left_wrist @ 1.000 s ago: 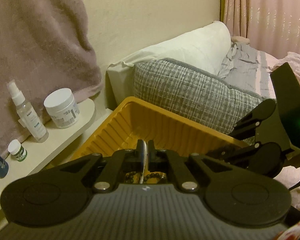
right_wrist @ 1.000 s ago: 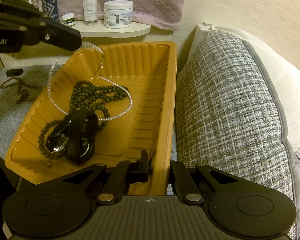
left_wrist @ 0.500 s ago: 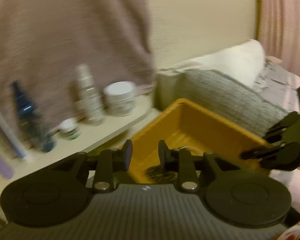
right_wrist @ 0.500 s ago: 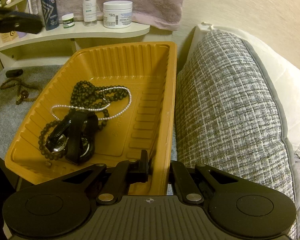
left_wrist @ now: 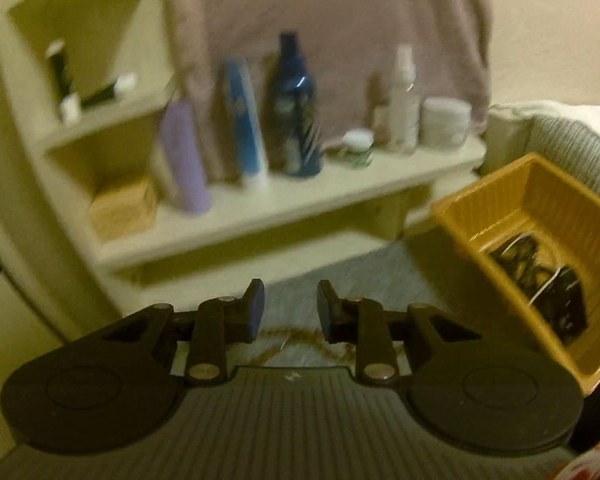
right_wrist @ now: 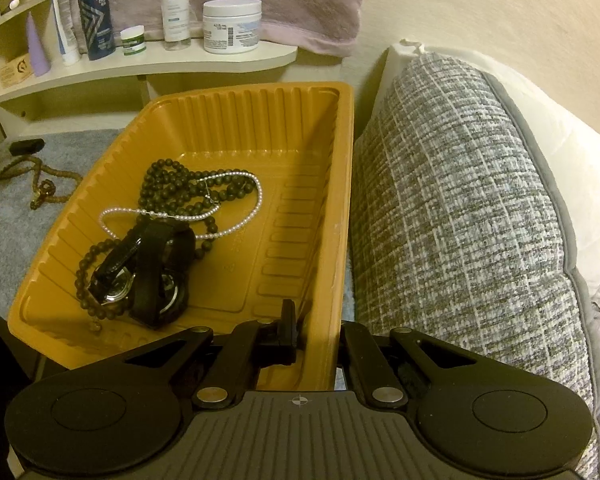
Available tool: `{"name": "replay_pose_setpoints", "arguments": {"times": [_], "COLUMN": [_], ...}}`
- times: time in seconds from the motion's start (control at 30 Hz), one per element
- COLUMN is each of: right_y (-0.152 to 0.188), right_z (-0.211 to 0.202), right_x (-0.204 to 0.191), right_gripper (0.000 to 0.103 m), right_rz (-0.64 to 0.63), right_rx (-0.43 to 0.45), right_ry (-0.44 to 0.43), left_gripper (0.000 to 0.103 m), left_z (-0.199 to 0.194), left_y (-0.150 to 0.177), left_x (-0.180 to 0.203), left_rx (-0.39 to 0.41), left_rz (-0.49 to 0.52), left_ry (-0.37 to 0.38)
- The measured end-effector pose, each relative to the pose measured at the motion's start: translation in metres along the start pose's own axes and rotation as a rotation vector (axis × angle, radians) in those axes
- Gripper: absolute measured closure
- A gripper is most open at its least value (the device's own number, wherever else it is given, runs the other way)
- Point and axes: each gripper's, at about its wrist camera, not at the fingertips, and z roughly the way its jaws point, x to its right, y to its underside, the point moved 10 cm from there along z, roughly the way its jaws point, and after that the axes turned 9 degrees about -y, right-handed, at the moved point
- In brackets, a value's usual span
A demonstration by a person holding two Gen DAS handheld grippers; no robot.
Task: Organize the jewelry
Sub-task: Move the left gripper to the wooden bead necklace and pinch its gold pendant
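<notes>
The brown bead string (left_wrist: pixel 300 340) lies on the grey cloth (left_wrist: pixel 364 276), just under and between the parted fingers of the left gripper (left_wrist: pixel 290 312). Its jaws have just been opening, and nothing is held in them. To that gripper's right sits the yellow tray (right_wrist: pixel 340 184), with a pearl necklace (right_wrist: pixel 220 216), dark beads (right_wrist: pixel 172 184) and watches (right_wrist: pixel 140 272) inside. The right gripper (right_wrist: pixel 318 328) is clenched on the tray's near wall. Right of it leans a checked pillow (right_wrist: pixel 460 208). Ahead, bottles (left_wrist: pixel 296 112) stand on a pale shelf (left_wrist: pixel 300 196) under a towel (right_wrist: pixel 260 0).
</notes>
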Motion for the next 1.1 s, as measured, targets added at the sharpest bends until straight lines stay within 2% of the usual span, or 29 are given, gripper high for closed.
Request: {"name": "replay_pose_setpoints", "arguments": {"times": [0.1,0.2,0.37,0.6,0.97,1.1], "right_y": [0.0,0.0,0.0,0.0,0.0,0.0], "right_z": [0.0,0.0,0.0,-0.001,0.0,0.0], "right_x": [0.0,-0.001,0.0,0.0,0.0,0.0], "right_gripper": [0.099,0.099,0.099,0.099,0.099,0.099], "right_rz": [-0.001,-0.001,-0.001,0.0,0.001,0.001], "right_rx": [-0.001,-0.002,-0.003,-0.003,-0.007,-0.007], "right_ry": [0.001,0.003,0.001,0.001,0.001,0.001], "left_gripper": [0.078,0.078,0.078,0.078,0.08,0.09], "left_z": [0.006,0.009,0.018,0.036,0.054,0.053], "left_y": [0.022,0.043,0.057,0.061,0.061,0.061], "left_x": [0.005,0.026,0.059,0.085,0.092,0.094], "left_rx": [-0.022,-0.032,-0.021,-0.025,-0.041,-0.041], "left_rz": [0.02,0.064,0.138,0.224,0.314,0.324], "left_ry": [0.0,0.041,0.087,0.102,0.115,0.122]}}
